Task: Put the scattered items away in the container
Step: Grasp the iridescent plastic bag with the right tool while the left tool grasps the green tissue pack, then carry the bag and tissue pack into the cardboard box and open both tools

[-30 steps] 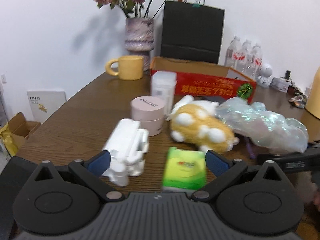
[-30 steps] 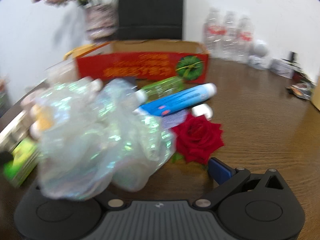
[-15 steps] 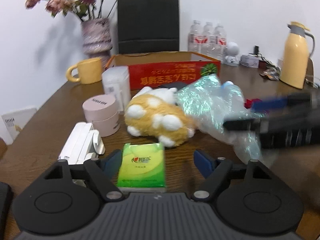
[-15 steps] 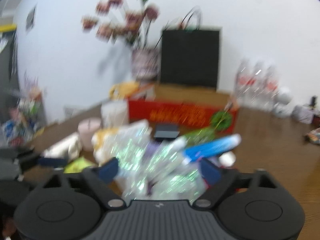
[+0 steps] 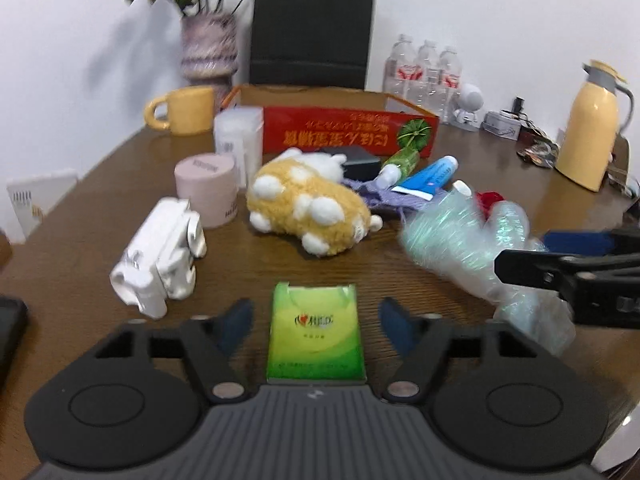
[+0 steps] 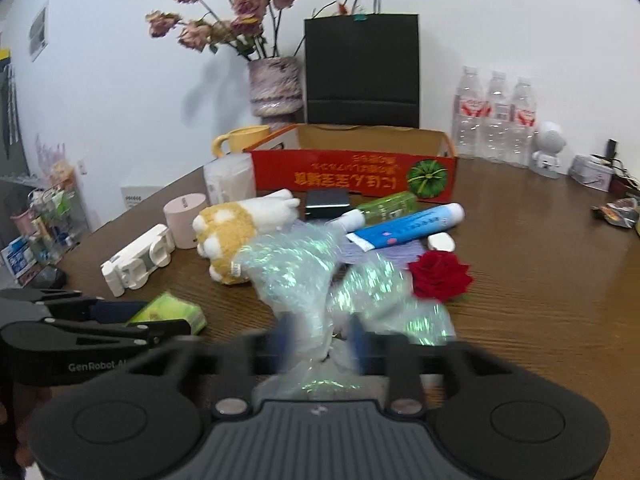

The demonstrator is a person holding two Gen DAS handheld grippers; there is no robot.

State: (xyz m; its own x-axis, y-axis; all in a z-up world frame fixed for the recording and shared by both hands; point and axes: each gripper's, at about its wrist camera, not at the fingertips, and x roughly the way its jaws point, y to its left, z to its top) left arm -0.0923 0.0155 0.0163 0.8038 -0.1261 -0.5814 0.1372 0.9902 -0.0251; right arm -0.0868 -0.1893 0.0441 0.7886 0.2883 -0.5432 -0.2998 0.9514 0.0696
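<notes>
Green rectangular tissue packet (image 5: 316, 334) is framed lower centre, long axis running away, untouched between the closing jaws of the left gripper (image 5: 316, 322); the right gripper (image 6: 320, 338), jaws opening, is seen clasping the crinkled iridescent plastic bag (image 6: 304, 276).

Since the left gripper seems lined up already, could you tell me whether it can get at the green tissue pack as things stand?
Probably yes: the green tissue pack lies flat between the left gripper's closing jaws, its pads not yet touching, with nothing in between.

Light: bright, even indoor.
Shadows: flowers (image 6: 236, 20) cast one on the wall.
Blur: right claw (image 6: 320, 338), perhaps moving.
Edges: fisheye-bent.
</notes>
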